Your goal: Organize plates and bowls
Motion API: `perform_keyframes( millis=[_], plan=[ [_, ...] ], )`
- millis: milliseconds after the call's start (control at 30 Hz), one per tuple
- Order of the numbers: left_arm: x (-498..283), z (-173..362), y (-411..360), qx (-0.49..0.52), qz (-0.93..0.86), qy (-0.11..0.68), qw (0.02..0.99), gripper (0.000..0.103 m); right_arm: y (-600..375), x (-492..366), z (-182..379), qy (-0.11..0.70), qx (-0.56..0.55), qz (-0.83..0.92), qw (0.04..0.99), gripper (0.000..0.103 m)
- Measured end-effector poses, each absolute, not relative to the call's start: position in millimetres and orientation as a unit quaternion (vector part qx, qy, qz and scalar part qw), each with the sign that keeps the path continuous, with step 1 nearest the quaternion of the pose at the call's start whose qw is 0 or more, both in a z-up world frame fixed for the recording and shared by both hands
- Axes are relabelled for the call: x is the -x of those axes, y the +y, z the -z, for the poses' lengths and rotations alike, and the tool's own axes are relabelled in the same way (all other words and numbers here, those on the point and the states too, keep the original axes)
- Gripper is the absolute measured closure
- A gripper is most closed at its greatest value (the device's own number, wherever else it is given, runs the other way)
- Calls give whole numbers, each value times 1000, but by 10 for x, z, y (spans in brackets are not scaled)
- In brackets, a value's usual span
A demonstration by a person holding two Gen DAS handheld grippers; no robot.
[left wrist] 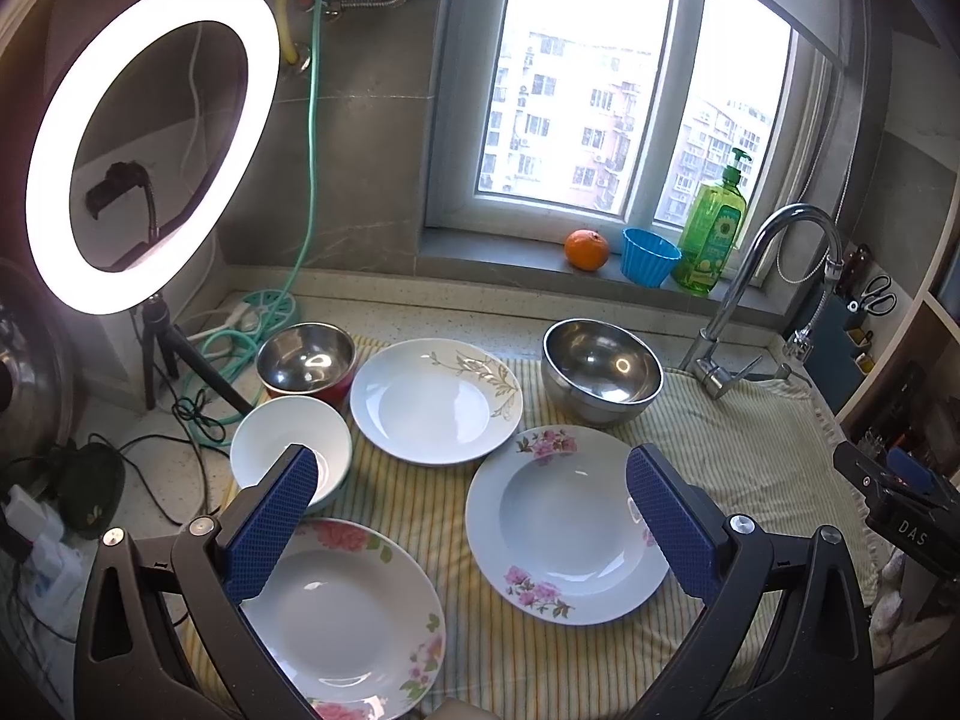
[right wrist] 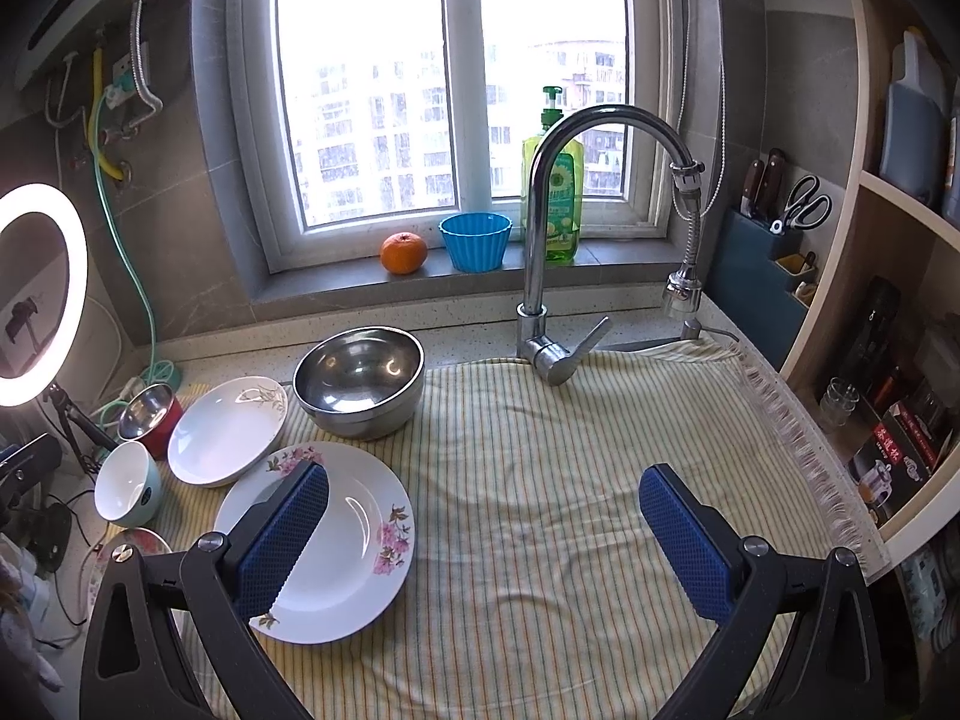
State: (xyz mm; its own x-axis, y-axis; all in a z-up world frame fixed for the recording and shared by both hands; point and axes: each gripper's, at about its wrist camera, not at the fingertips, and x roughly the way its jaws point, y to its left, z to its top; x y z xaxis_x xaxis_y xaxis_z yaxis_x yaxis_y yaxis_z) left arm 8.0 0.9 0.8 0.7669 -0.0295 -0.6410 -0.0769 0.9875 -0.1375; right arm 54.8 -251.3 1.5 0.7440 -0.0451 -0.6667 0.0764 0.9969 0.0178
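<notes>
Striped cloth (right wrist: 540, 480) covers the counter below a window (right wrist: 444, 90), perhaps over a sink; both grippers' jaws spread, holding nothing.

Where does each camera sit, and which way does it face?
Left wrist: on the left gripper, above the left part of the striped cloth, facing the window; sees three plates, three bowls, ring light; its open blue fingers show.
Right wrist: on the right gripper, further right, facing the window and tap; its open fingers show.
Shared: steel bowl, pink-flower plate, orange.
</notes>
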Motion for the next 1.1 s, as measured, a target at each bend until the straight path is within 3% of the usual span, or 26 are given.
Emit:
perform_keyframes(
  millis=[1100],
  plan=[
    [-123,31,-1,77,-12,344,936,1,-2493,-639,54,365,-19,31,930,0]
  ],
)
